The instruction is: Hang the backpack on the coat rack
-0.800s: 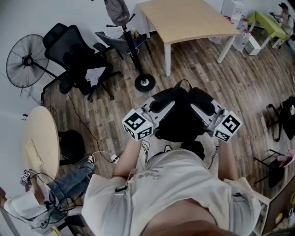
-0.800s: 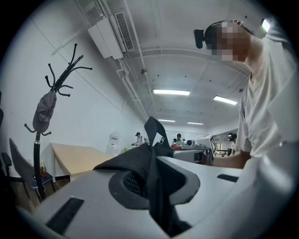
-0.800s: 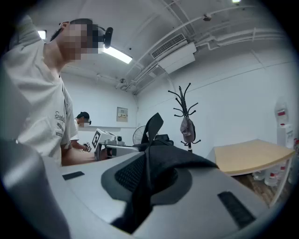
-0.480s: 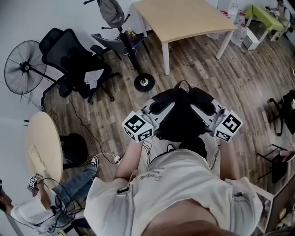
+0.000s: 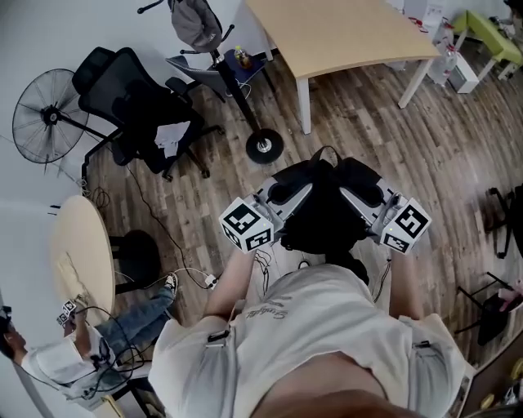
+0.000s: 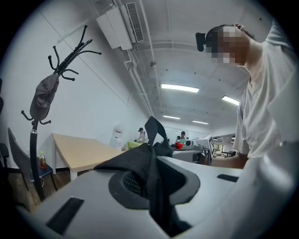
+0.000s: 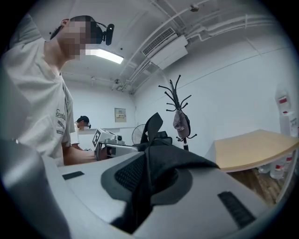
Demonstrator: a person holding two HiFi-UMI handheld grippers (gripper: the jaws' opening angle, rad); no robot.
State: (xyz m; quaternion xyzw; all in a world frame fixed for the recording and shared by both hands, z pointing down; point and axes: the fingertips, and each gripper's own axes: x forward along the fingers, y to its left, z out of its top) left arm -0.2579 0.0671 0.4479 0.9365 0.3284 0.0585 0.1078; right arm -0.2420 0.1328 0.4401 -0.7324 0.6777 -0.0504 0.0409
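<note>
A black backpack [image 5: 327,204] hangs in front of the person, held up between both grippers. The left gripper [image 5: 282,194] is shut on a black strap [image 6: 152,154] of the backpack, which is pinched between its jaws. The right gripper [image 5: 369,194] is likewise shut on a black strap [image 7: 154,158]. The black coat rack [image 5: 237,90] stands beyond the backpack on a round base [image 5: 264,147], a grey cap [image 5: 194,20] hanging from it. It shows at the left in the left gripper view, coat rack [image 6: 33,140], and past the strap in the right one, coat rack [image 7: 180,116].
A light wooden table [image 5: 343,33] stands to the right of the rack. A black office chair [image 5: 135,98] and a floor fan [image 5: 47,118] stand to its left. At lower left are a round table [image 5: 78,253], floor cables [image 5: 192,277] and a seated person [image 5: 106,339].
Both grippers keep their hold and the backpack stays in the same place before the body. The room has shifted slightly rightward in the head view.
</note>
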